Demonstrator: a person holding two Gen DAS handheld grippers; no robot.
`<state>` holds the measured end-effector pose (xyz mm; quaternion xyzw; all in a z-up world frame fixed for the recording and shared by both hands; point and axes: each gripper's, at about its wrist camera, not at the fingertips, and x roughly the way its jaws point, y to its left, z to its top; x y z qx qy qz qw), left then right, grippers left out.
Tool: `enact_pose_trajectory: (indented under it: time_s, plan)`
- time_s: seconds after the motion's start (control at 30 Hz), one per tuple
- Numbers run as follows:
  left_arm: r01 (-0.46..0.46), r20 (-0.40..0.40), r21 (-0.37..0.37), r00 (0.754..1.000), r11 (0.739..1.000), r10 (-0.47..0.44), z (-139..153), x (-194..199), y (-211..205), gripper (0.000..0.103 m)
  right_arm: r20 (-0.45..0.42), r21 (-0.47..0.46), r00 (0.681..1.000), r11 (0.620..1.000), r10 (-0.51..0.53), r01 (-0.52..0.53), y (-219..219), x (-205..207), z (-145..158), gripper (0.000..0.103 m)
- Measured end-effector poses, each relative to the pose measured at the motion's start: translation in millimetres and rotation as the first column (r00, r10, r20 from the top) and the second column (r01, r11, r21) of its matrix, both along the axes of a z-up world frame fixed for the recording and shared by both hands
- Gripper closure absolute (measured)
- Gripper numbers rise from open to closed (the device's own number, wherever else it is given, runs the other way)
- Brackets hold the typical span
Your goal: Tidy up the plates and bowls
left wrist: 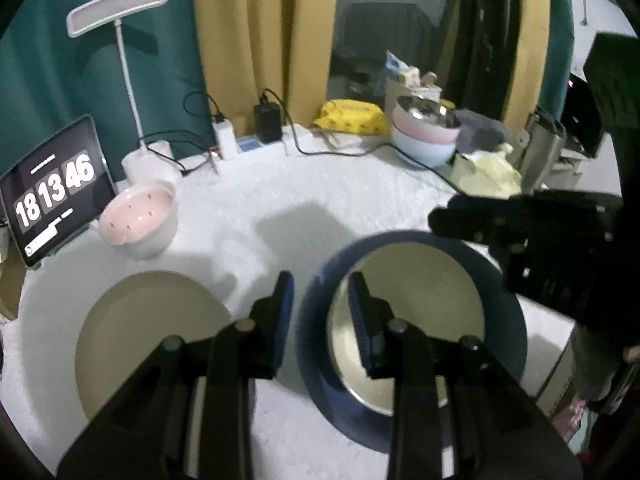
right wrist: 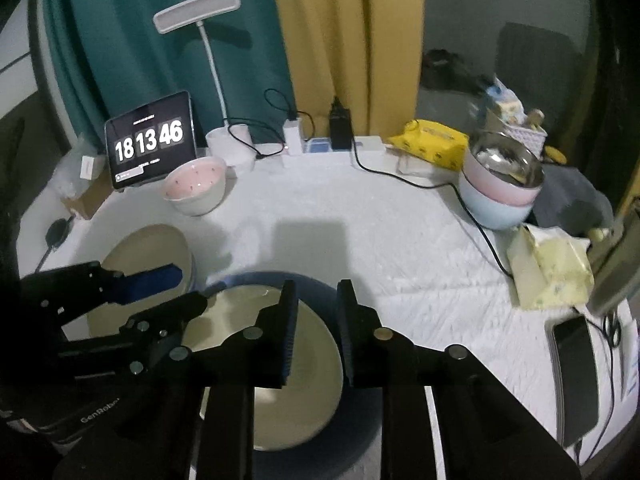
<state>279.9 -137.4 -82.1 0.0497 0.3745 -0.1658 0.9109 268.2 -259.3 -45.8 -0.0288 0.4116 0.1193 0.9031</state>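
A blue-rimmed cream plate (left wrist: 432,280) lies on the white table, also in the right wrist view (right wrist: 240,312). A plain cream plate (left wrist: 148,332) lies to its left (right wrist: 148,244). My left gripper (left wrist: 320,292) is open, its jaws astride the blue plate's left rim. My right gripper (right wrist: 316,304) is open, its jaws astride the plate's right rim; it also shows in the left wrist view (left wrist: 460,216). A pink bowl (left wrist: 138,220) stands at the back left. A stack of bowls (left wrist: 426,132), metal on pink on blue, stands at the back right.
A tablet clock (left wrist: 52,192) and a desk lamp (left wrist: 136,80) stand at the back left. A power strip with chargers (left wrist: 256,136), a yellow wipes pack (left wrist: 352,118) and a cable (right wrist: 476,224) line the back. A pale yellow packet (right wrist: 548,268) and a phone (right wrist: 576,372) lie right.
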Motion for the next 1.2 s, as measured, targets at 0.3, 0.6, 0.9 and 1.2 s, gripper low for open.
enact_pose_trajectory:
  time_s: [0.3,0.6,0.9,1.2]
  plan:
    - [0.008,-0.053,0.06,0.999,0.998,-0.005,-26,20,-2,0.073,-0.107,-0.038,0.994,0.999,0.03,-0.034,21,26,-36,0.082]
    - [0.009,-0.069,0.023,0.998,1.0,-0.008,-27,22,9,0.073,-0.112,-0.027,0.994,1.0,-0.003,0.0,17,23,-33,0.082]
    - [-0.065,-0.027,-0.033,0.998,0.997,0.064,-4,23,45,0.07,-0.046,-0.019,0.999,1.0,-0.003,0.002,35,20,-1,0.074]
    - [-0.122,-0.003,-0.056,0.993,0.991,0.122,8,28,93,0.065,-0.034,-0.037,0.999,0.999,0.021,-0.023,76,31,7,0.071]
